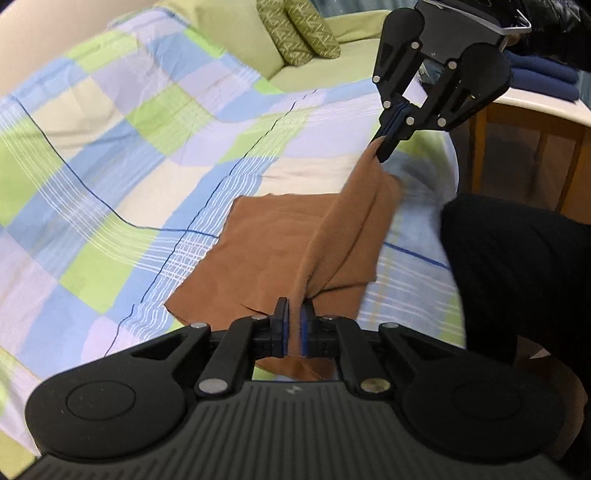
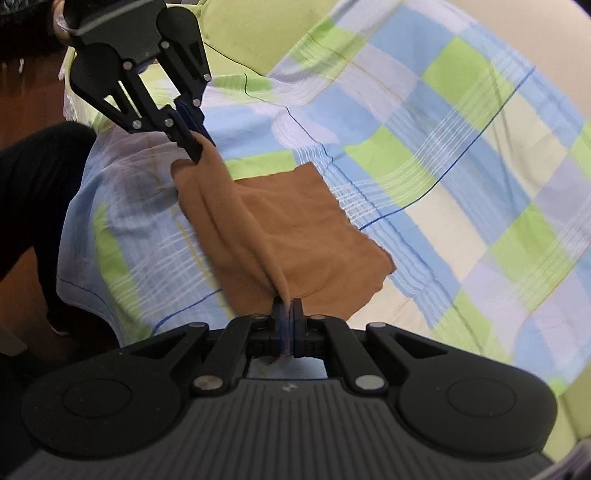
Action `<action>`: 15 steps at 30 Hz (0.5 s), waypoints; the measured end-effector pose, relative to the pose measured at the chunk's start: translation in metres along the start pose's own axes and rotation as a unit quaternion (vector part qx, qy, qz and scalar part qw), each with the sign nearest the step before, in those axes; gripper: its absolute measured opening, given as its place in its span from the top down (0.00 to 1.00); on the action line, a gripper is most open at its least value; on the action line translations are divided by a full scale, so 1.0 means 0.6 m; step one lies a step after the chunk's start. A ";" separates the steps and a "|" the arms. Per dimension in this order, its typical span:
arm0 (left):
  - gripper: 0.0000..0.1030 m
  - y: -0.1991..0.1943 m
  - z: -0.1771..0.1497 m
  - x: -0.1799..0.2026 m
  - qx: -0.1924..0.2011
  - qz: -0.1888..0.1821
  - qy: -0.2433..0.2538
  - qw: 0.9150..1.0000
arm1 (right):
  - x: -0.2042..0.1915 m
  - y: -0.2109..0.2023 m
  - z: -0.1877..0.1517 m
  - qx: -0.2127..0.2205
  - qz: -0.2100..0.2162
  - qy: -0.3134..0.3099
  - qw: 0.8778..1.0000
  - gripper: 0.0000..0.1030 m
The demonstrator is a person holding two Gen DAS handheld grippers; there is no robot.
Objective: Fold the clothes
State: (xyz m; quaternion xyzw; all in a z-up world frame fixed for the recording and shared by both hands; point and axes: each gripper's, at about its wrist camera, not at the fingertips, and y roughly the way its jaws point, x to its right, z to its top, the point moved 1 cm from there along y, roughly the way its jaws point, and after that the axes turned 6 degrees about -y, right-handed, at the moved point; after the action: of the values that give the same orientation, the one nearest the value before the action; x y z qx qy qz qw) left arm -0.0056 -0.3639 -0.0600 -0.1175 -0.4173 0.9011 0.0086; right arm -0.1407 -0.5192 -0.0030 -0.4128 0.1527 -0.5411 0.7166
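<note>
A brown cloth (image 1: 280,254) lies on the checked bedsheet (image 1: 110,155), its near edge lifted into a taut ridge between my two grippers. My left gripper (image 1: 293,317) is shut on one corner of that edge. My right gripper (image 1: 382,149), up at the right in the left wrist view, is shut on the other corner. In the right wrist view the brown cloth (image 2: 303,229) runs from my right gripper (image 2: 287,314) up to my left gripper (image 2: 197,149). The far half of the cloth rests flat on the bed.
Two green patterned pillows (image 1: 299,31) sit at the head of the bed. A wooden table (image 1: 535,122) with folded dark blue clothes (image 1: 543,75) stands to the right. A person's dark trouser leg (image 1: 517,266) is close beside the bed edge.
</note>
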 end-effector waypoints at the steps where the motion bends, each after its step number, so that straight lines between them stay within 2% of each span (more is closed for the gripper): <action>1: 0.95 0.010 0.013 -0.016 -0.003 0.001 -0.003 1.000 | 0.012 0.006 0.002 0.001 0.003 0.006 1.000 1.00; 2: 0.95 0.017 0.020 -0.027 -0.005 0.002 -0.005 1.000 | 0.042 0.022 0.007 0.002 0.014 0.024 1.000 1.00; 6: 0.95 0.076 0.045 -0.092 -0.032 -0.008 -0.020 0.999 | 0.094 0.075 0.018 -0.006 0.037 0.057 0.998 1.00; 11: 0.95 0.141 0.042 -0.138 -0.056 -0.015 -0.033 0.998 | 0.171 0.160 0.008 -0.022 0.069 0.116 0.991 1.00; 13: 0.87 0.161 0.032 -0.149 -0.060 -0.011 -0.045 0.997 | 0.189 0.189 -0.004 -0.022 0.086 0.143 0.986 1.00; 15: 0.84 0.165 0.020 -0.156 -0.052 -0.003 -0.064 0.997 | 0.196 0.205 -0.020 -0.013 0.085 0.173 0.981 0.98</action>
State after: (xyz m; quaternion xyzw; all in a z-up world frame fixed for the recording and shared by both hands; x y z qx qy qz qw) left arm 0.0909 -0.4482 -0.1082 -0.0585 -0.4640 0.8836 -0.0217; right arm -0.0258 -0.6214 -0.0764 -0.3074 0.3159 -0.5394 0.7175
